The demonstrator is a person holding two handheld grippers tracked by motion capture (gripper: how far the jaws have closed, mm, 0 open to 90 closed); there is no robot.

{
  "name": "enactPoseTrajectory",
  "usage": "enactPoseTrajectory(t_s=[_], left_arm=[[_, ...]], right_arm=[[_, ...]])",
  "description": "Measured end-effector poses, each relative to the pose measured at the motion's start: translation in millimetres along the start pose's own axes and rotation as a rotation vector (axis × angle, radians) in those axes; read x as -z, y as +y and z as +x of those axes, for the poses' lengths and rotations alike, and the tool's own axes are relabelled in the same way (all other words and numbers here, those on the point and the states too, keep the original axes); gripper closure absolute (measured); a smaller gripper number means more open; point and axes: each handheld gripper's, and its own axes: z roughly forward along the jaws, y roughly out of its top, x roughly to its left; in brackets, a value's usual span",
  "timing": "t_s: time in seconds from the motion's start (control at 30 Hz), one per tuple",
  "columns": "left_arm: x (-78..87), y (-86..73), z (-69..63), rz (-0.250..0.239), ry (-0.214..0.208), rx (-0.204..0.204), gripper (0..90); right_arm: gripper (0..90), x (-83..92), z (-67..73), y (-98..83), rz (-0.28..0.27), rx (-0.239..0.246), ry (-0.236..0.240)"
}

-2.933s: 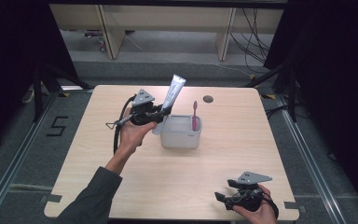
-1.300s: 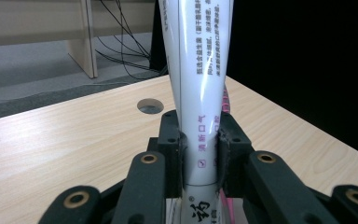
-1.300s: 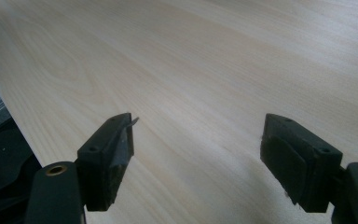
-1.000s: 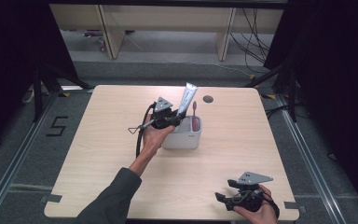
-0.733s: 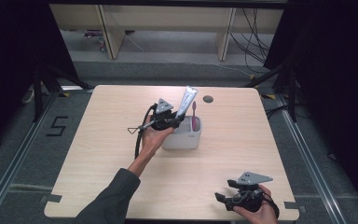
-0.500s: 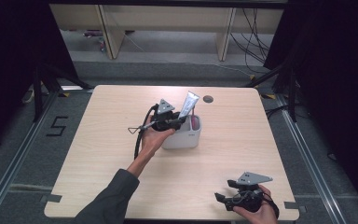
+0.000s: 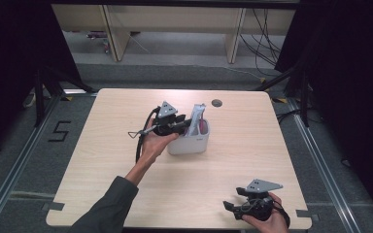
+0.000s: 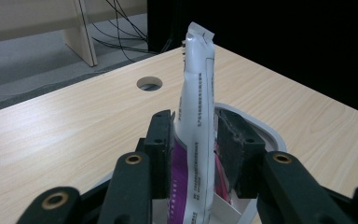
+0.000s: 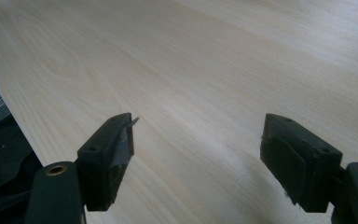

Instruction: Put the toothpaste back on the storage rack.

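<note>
Pale wood covers the bench (image 7: 126,184), with dark floor and shelving legs beyond it. On its middle stands a white cup (image 7: 194,143), and a white-and-purple tube (image 8: 196,121) now stands nearly upright in it, crimped end up, beside a pink item too hidden to name. The left claw (image 8: 193,144) straddles the tube with a small gap on either side; its jaws have just been opening, apparently to leave the tube resting in the cup. Nearly three seconds earlier the tube was held tilted above the cup's left edge. The right claw (image 9: 198,158) idles wide and empty near the bench's near right corner.
</note>
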Motion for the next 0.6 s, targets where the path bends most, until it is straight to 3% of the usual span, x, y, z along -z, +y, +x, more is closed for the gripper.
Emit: enactPoseTrajectory(t_s=[0.27, 0.6], left_arm=[[2.3, -0.5, 3.9, 0.010, 0.004, 0.013, 63.7], [12.4, -2.5, 10.5, 0.039, 0.018, 0.023, 46.8]], right_arm=[[26.8, 0.0, -0.9, 0.1, -0.003, 0.005, 0.000], [26.8, 0.2, -0.2, 0.0, 0.003, -0.012, 0.004]])
